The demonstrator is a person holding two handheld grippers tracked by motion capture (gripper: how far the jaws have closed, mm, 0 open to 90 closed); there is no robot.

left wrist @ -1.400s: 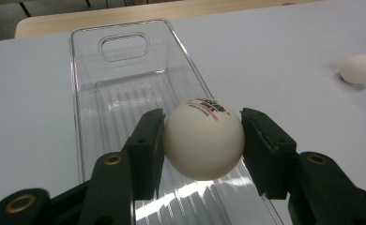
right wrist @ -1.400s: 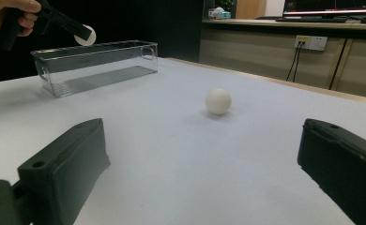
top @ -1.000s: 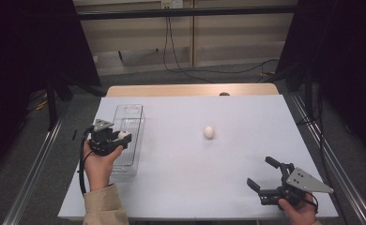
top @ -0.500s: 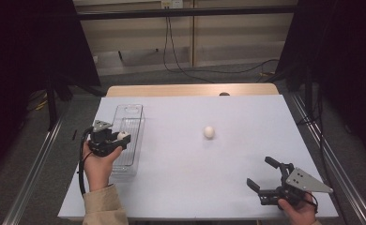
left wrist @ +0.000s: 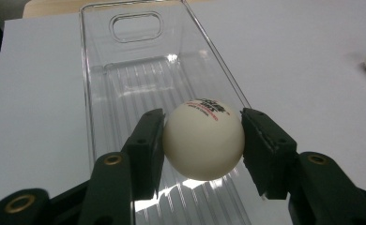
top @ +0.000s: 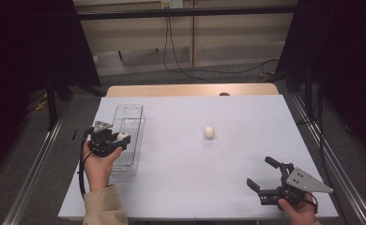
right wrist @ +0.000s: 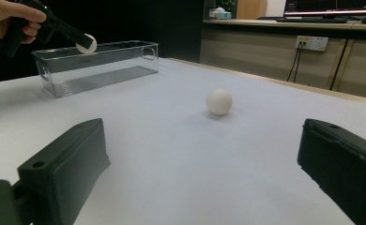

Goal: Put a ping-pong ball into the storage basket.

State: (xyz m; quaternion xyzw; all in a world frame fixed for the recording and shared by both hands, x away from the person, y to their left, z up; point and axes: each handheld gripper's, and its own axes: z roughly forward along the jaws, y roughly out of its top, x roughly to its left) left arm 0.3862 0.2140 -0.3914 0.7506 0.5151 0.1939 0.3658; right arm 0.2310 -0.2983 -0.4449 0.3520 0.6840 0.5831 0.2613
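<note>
Clear plastic tray (top: 135, 121) runs lengthwise up the left of the high view, the left tongs (top: 120, 138) clamping a white ball (left wrist: 203, 138) right above it, while the right tongs (top: 262, 175) gape empty at lower right.

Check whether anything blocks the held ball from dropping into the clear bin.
Nothing visible does. The left gripper holds the ball above the open-topped clear bin, whose ribbed floor below lies bare.
</note>
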